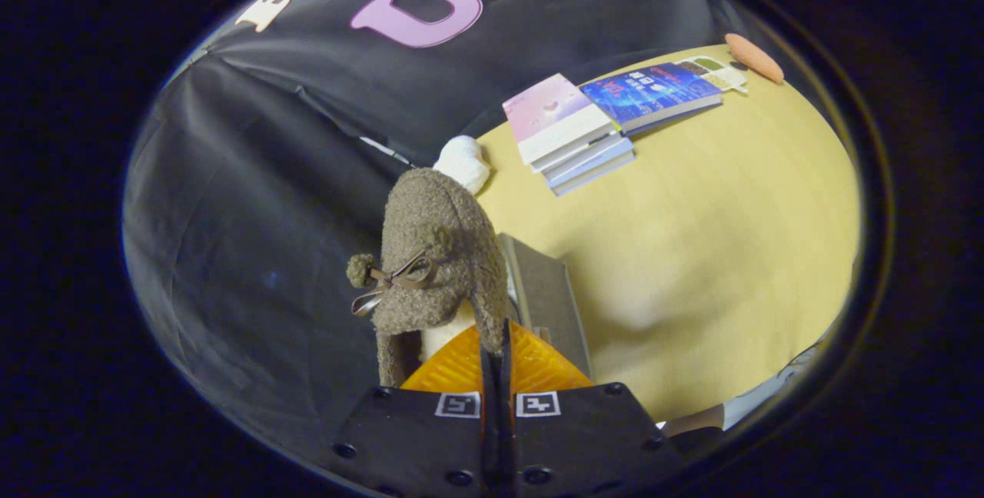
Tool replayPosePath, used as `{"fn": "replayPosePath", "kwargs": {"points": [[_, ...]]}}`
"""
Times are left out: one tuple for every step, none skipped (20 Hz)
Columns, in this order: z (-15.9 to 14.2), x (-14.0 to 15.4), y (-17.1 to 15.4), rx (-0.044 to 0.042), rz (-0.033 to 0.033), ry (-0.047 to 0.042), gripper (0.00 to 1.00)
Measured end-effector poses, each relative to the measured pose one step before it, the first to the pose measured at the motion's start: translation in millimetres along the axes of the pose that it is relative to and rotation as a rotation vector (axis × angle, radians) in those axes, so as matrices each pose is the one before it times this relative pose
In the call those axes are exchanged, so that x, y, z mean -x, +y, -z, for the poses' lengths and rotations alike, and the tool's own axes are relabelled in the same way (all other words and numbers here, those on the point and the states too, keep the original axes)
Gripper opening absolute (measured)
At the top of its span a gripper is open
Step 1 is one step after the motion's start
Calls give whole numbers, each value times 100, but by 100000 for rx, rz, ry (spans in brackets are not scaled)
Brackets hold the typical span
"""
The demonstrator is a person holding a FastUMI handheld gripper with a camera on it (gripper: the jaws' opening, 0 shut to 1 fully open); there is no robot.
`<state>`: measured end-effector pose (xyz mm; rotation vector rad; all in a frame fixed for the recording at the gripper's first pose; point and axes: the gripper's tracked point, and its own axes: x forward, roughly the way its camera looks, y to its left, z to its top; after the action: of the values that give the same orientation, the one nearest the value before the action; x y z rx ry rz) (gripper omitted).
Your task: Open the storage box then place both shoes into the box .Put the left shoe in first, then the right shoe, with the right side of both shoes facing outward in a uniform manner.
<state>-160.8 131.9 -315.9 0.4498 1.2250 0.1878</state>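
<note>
Pinching the rim of a fuzzy brown shoe (434,252), the gripper (496,356) has its fingers pressed nearly together on the fabric, lifting it off the yellow table (715,237). Just beside the shoe stands a grey box (546,298); beyond lie stacked books (576,133).

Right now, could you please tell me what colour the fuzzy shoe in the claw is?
Brownish-grey, with a brown bow; the shoe shows best in the gripper view, pinched in the claw.

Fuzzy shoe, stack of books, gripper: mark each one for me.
fuzzy shoe (438,252): gripper view, fleece upper near the bow.
stack of books (573,141): gripper view, page edges.
gripper (496,360): gripper view, fingertips pinching the shoe's edge.
</note>
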Motion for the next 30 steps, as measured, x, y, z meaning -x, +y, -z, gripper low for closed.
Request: {"fn": "replayPosePath", "kwargs": {"points": [[628,-211,363,339,11,1155,4],[583,-220,260,332,220,966,4],[510,-286,33,274,661,816,4],[531,-207,29,94,889,873,4],[422,-251,-72,-51,811,715,4],[478,-124,-29,-152,1066,537,4],[275,-148,-127,292,1100,640,4],[281,-160,-237,388,1256,357,4],[363,-350,-277,232,1055,166,4],[112,-22,-208,550,1521,426,8],[224,-147,-267,505,1269,162,8],[67,-112,-225,0,721,-102,8],[-254,431,-11,176,530,311,10],[496,-596,-229,-6,1071,221,12],[169,-90,-178,-1,421,416,12],[69,87,-107,-439,561,-172,12],[-41,-50,-154,-183,364,-180,12],[-129,141,18,-505,58,-831,12],[-275,52,21,-458,-112,-1365,12],[-355,78,-10,-420,127,-1854,12],[-2,-196,0,559,-121,600,12],[254,40,602,-697,-2573,535,12],[-32,-301,556,-983,-2338,-841,18],[-307,634,302,-544,-916,-1123,23],[-257,21,63,272,-150,-709,22],[-79,6,-6,479,71,-66,22],[19,96,67,-134,-75,-75,22],[-83,26,-31,158,-112,-144,22],[-133,104,-96,257,20,-594,22],[-120,117,-50,265,-123,-709,22]]}}
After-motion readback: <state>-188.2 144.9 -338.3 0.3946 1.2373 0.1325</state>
